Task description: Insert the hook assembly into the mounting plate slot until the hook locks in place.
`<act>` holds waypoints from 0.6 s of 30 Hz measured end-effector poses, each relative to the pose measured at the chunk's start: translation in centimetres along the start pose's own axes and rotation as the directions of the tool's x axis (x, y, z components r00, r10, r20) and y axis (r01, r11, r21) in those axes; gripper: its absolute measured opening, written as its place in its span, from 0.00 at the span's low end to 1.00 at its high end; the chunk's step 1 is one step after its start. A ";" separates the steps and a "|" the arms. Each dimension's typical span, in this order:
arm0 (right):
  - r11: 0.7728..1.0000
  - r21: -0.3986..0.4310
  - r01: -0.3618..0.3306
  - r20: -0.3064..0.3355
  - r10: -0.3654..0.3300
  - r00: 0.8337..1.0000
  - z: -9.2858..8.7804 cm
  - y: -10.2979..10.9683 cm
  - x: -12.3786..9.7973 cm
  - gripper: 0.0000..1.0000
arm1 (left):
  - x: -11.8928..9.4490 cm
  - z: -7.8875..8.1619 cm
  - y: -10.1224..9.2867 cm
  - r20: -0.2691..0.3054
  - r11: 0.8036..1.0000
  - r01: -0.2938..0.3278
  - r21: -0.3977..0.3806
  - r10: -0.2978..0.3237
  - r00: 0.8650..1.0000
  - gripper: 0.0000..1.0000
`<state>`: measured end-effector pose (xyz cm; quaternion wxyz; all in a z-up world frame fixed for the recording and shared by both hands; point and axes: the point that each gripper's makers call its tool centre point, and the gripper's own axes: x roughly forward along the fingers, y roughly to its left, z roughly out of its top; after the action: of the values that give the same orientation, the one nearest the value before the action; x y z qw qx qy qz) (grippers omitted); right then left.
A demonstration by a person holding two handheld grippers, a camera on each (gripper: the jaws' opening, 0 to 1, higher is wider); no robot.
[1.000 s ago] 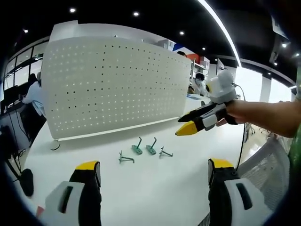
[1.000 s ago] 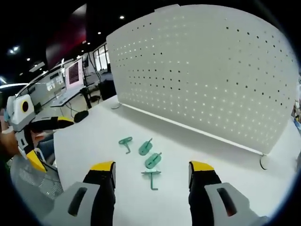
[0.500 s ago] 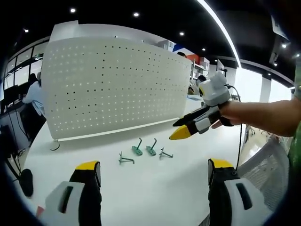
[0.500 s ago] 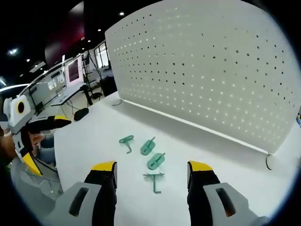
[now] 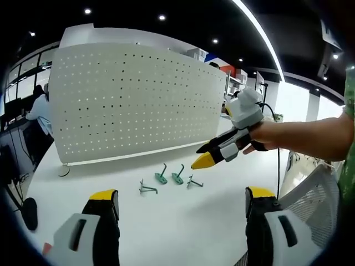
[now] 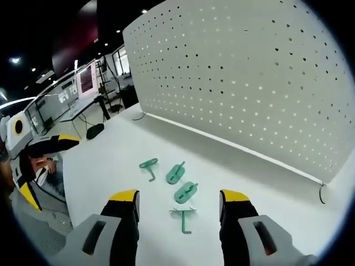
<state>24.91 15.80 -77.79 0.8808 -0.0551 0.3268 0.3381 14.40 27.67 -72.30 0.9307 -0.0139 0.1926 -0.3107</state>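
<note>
Several green hooks lie in a row on the white table: hooks [image 5: 169, 179] and hooks [image 6: 176, 185]. Behind them stands the white perforated mounting plate [image 5: 133, 100], also mounting plate [image 6: 238, 83]. My left gripper [image 5: 180, 208] is open near the table's front edge, well short of the hooks. My right gripper [image 6: 178, 202] is open, its jaws either side of the nearest hook [image 6: 183, 217], hovering above it. In the left gripper view the right gripper [image 5: 213, 156], held by a hand, hangs above the rightmost hook.
The white table [image 5: 183, 221] runs wide around the hooks. A cable loop [image 6: 323, 193] lies by the plate's foot. People sit at desks behind the plate [image 5: 39, 111]. A mesh chair back [image 5: 310, 188] stands at the right table edge.
The right gripper has moved forward and down toward the hooks; in the left gripper view it shifted left. The left gripper has held still.
</note>
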 end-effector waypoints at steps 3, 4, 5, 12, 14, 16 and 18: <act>1.000 0.003 -0.003 -0.011 0.003 1.000 -0.1 0.0 0.4 0.57 | 0.0 0.0 0.0 0.001 1.000 0.001 -0.003 -0.001 1.000 0.97; 1.000 0.003 -0.003 -0.013 0.003 1.000 -0.1 -0.1 0.5 0.57 | 0.0 0.0 0.1 0.002 1.000 0.000 -0.004 0.000 1.000 0.97; 1.000 0.004 -0.004 -0.015 0.004 1.000 -0.1 -0.1 0.6 0.57 | 0.0 0.0 0.1 0.003 1.000 0.000 -0.007 0.000 1.000 0.97; 1.000 0.022 -0.007 -0.036 0.008 0.999 -0.3 -0.5 1.5 0.54 | 0.0 0.0 0.1 0.004 1.000 0.006 -0.011 -0.006 1.000 0.96; 1.000 0.030 -0.008 -0.040 0.009 0.999 -0.4 -0.6 1.6 0.52 | 0.1 0.0 0.0 0.003 1.000 0.010 -0.011 -0.010 1.000 0.96; 0.999 0.037 -0.004 -0.045 0.005 0.999 -0.5 -0.7 1.8 0.52 | 0.1 0.0 -0.1 0.000 1.000 0.015 -0.011 -0.015 1.000 0.96; 0.999 0.043 -0.004 -0.051 0.006 0.999 -0.6 -0.8 2.0 0.51 | 0.2 0.0 -0.2 0.000 1.000 0.017 -0.010 -0.017 1.000 0.96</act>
<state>26.19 16.09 -79.59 0.8723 -0.0439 0.3568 0.3316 14.40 27.42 -72.34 0.9280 -0.0200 0.1938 -0.3176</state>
